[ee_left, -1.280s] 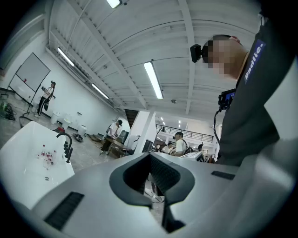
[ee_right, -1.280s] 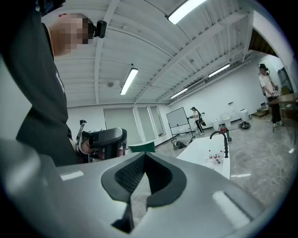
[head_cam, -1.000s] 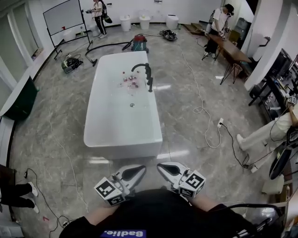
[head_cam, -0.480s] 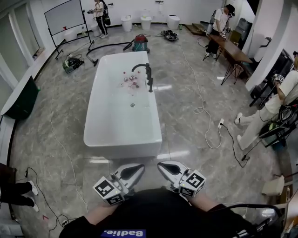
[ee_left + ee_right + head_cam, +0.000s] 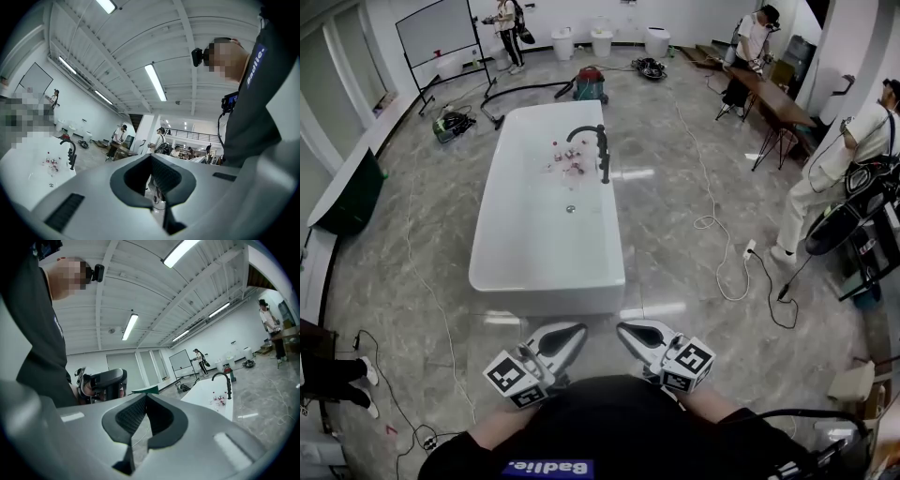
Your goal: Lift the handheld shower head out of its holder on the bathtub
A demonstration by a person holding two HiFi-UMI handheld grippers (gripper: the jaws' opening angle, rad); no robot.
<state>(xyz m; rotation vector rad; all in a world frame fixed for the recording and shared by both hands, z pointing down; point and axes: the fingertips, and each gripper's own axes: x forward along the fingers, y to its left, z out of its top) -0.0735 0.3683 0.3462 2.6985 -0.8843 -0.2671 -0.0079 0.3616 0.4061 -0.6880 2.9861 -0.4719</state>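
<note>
Shower head (image 5: pixel 604 167) far beyond left claw (image 5: pixel 583 328)

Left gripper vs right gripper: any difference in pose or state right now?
Pose: in the head view the left gripper angles in toward the right, the right gripper toward the left, tips converging. Sightline: the bathtub sits left of the left gripper's jaws, right of the right gripper's. Shared: both shut, empty, short of the bathtub.

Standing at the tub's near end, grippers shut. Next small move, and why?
Probably step forward along the bathtub, on its right: the black shower fixture stands on that rim, far beyond the left gripper and right gripper at your body.
</note>
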